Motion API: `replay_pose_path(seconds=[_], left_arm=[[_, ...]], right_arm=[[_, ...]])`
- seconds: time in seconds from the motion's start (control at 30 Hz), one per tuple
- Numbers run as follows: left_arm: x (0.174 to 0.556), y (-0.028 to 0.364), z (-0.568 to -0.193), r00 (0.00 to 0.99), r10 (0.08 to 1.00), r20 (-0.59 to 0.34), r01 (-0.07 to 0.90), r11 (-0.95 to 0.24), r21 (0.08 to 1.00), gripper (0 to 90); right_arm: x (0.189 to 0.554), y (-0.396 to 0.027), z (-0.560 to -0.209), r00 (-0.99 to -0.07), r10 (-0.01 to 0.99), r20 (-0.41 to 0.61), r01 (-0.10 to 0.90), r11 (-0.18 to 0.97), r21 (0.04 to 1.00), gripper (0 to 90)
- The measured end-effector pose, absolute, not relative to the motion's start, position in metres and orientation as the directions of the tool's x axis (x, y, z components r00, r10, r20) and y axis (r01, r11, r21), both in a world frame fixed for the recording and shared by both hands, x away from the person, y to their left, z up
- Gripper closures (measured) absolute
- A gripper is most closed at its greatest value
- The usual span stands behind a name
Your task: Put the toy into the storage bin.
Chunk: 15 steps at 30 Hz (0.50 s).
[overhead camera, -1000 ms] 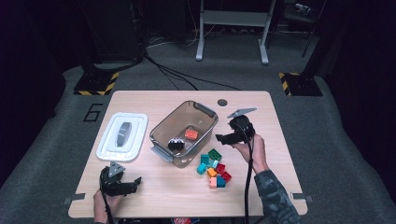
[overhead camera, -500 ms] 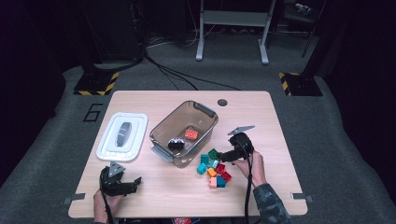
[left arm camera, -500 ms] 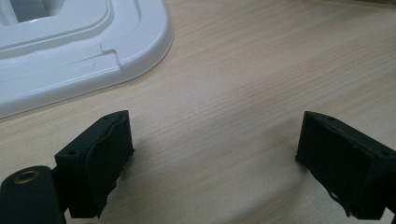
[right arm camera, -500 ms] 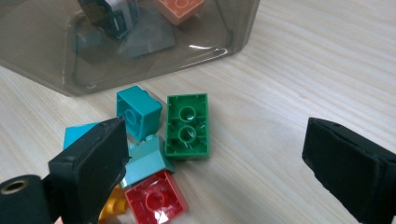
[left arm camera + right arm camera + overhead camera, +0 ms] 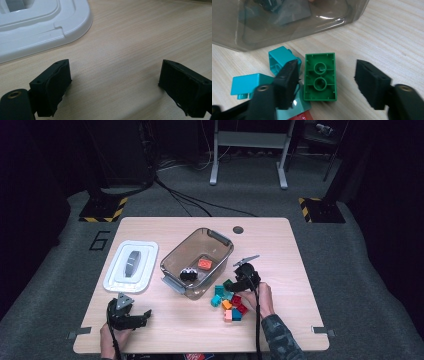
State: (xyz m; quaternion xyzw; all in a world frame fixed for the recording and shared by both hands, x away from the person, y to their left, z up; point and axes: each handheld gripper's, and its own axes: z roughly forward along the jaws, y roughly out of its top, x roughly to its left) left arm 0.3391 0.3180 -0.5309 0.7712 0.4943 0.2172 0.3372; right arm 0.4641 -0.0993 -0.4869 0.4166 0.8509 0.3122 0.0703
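Note:
A green two-stud brick (image 5: 320,76) lies stud holes up on the wooden table, between the jaws of my right gripper (image 5: 328,75). Those jaws have just been closing. The left pad sits at the brick's edge and a gap remains on the right, so the gripper is open. In the high view this gripper (image 5: 234,285) is down at the back of a pile of coloured bricks (image 5: 231,304), beside the clear bin (image 5: 220,240). My left gripper (image 5: 113,75) is open over bare wood, nothing between its jaws, near the white lid (image 5: 37,25).
Teal bricks (image 5: 280,58) crowd the left jaw. The clear bin (image 5: 287,22) holds an orange-red brick (image 5: 204,264) and a black object (image 5: 187,274). The white lid (image 5: 131,266) lies left of the bin. My left gripper (image 5: 142,314) rests near the table's front left edge.
My right gripper has come down and toward the front edge, onto the brick pile, and its jaws now stand around the green brick. The left gripper has stayed put.

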Motion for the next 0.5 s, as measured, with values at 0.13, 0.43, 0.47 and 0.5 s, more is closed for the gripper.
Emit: replay_pose_path(seconds=[0.13,0.43,0.47,0.5], left_arm=[[0.339,0.3181,-0.5308,0.418,0.909,-0.001,0.618,-0.283,0.734,10.2],[0.3389,0.318,-0.5308,0.417,0.909,0.0,0.618,-0.283,0.733,10.3],[0.3388,0.318,-0.5308,0.416,0.909,0.0,0.618,-0.283,0.733,10.3],[0.3389,0.3179,-0.5308,0.416,0.909,0.0,0.618,-0.283,0.733,10.3]], right_arm=[[0.4646,-0.0944,-0.4882,-0.646,0.754,0.118,0.663,0.477,0.577,46.7],[0.4692,-0.0966,-0.4918,-0.62,0.775,0.119,0.687,0.464,0.559,57.5],[0.4691,-0.0979,-0.4916,-0.62,0.775,0.121,0.687,0.463,0.56,57.7],[0.4692,-0.0985,-0.4915,-0.62,0.775,0.124,0.688,0.461,0.561,57.5]])
